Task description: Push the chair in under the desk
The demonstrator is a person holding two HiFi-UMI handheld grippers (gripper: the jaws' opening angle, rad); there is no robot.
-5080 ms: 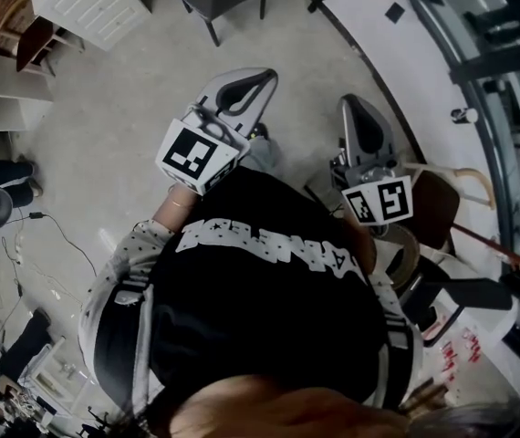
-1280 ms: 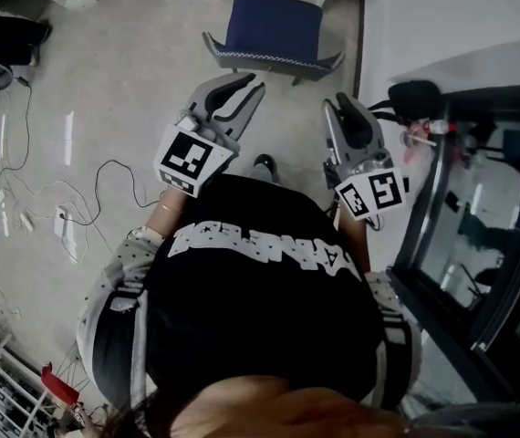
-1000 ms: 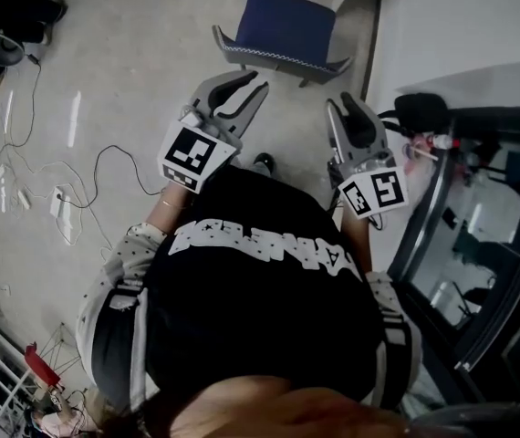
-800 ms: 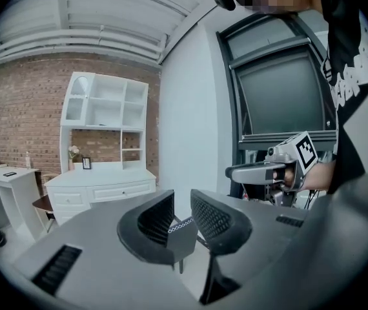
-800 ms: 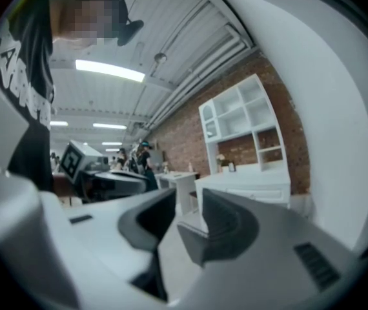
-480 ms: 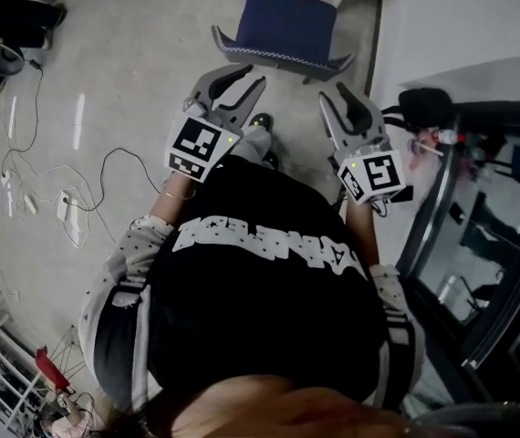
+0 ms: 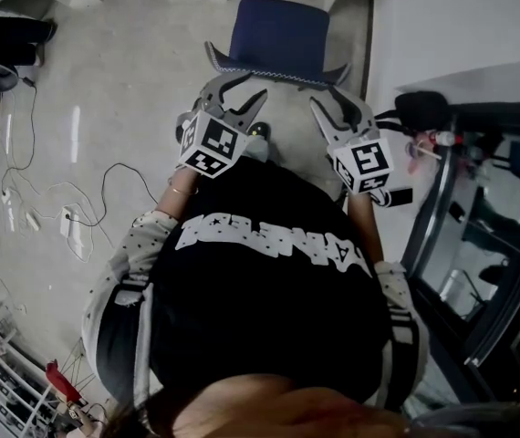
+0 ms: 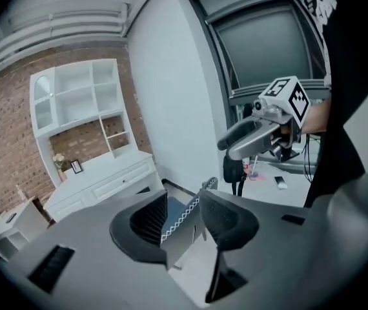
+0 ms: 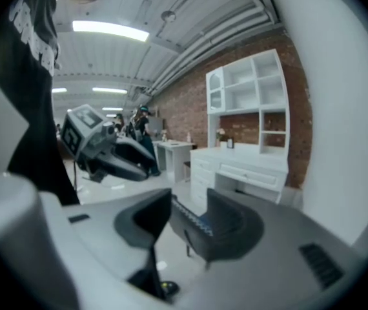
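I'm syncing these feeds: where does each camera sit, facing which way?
Head view: on the person's head, steeply down onto the chair; torso, left gripper, right gripper show.
Left gripper view: on that gripper, facing the chair back; right gripper shows.
Right gripper view: on that gripper, facing the chair back; left gripper shows.
Shared: chair back between open jaws that have just been opening.

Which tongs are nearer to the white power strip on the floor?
Left. In the head view the power strip lies left of the left tongs; the right tongs are farther right still.
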